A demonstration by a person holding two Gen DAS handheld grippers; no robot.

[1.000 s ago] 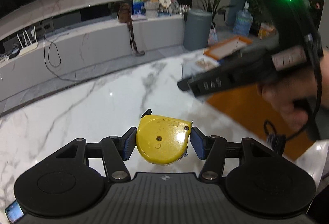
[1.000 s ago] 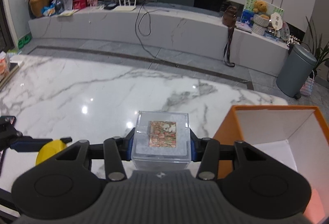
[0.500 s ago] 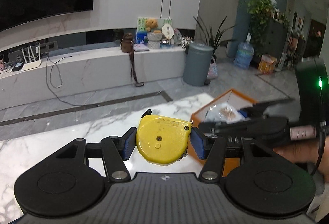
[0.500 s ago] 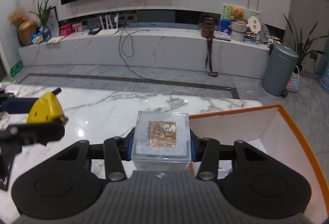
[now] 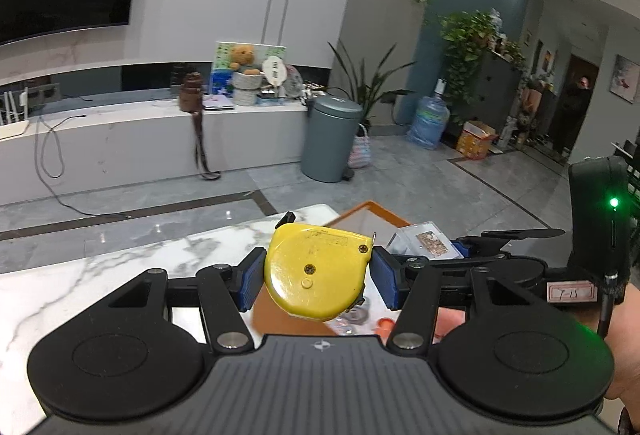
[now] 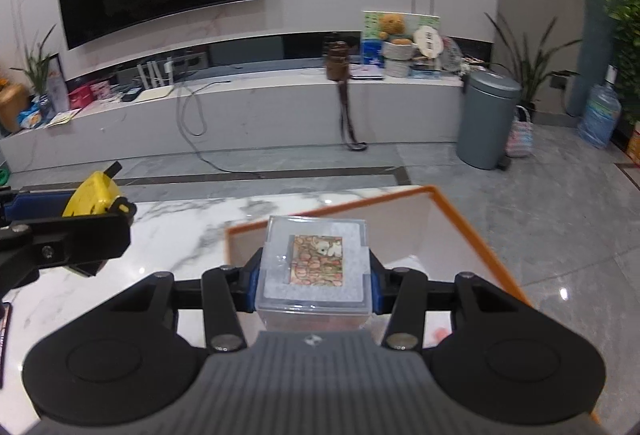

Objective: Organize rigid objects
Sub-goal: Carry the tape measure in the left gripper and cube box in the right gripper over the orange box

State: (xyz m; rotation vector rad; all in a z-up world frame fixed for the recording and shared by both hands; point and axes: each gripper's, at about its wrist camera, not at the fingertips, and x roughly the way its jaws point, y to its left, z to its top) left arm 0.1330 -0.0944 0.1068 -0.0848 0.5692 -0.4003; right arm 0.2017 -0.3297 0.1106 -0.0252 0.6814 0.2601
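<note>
My left gripper is shut on a yellow tape measure, its blue pads pressed on both sides, held above the near wall of the orange box. In the right wrist view my right gripper is shut on a clear plastic cube with a small picture on top, held over the orange-rimmed box with white inner walls. The left gripper with the tape measure shows at the left of that view. The right gripper and its cube show at the right of the left wrist view.
The white marble table carries the box at its far right corner. A hand holds the right gripper. Beyond the table edge lie a grey floor, a low media bench and a grey bin.
Both grippers rose and swung to the right, from over the bare marble to over the orange box. Both grips stayed the same.
</note>
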